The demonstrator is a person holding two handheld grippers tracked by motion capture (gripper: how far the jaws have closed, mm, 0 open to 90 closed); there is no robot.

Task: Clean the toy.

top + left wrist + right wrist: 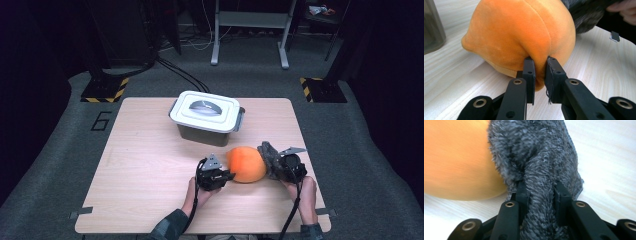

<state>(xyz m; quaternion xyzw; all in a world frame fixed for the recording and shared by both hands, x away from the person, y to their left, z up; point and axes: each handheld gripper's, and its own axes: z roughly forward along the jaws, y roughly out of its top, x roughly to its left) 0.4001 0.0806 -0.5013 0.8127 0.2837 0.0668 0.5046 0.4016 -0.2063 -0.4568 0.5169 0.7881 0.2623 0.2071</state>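
Wooden table [150, 165], lidded bin [206, 117], both grippers pinching orange plush [524, 35]

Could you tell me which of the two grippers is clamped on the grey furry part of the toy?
The right gripper: its jaws pinch the grey fur, whereas the left gripper pinches the orange plush.

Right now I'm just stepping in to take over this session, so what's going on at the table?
A person is holding one soft toy with both tools. The left hand-held gripper is pinched shut on a fold of the orange plush, while the right hand-held gripper is clamped on its grey fuzzy part. The toy rests on the wooden table, near the person's edge. Behind it stands a grey storage box with its white lid on.
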